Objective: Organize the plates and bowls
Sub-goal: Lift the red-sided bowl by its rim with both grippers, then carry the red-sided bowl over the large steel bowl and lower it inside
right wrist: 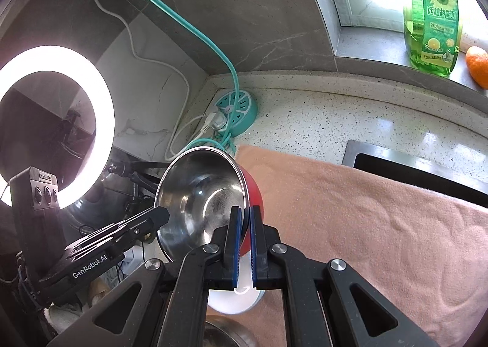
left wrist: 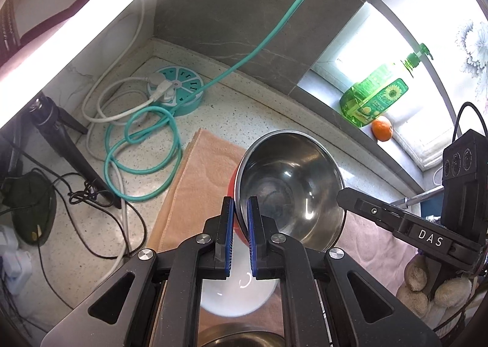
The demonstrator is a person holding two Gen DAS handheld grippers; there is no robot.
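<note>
A steel bowl with a red outside is held tilted above the pink towel. My left gripper is shut on its near rim. My right gripper is shut on the opposite rim of the same bowl; it shows in the left wrist view at the right. Below the bowl a white bowl rests on the towel, also in the right wrist view. The rim of another steel bowl shows at the bottom edge.
A teal round power strip with teal and white cables sits in the counter corner. A black tripod stands at left. A green soap bottle and an orange sit on the window sill. A sink edge lies right of the towel.
</note>
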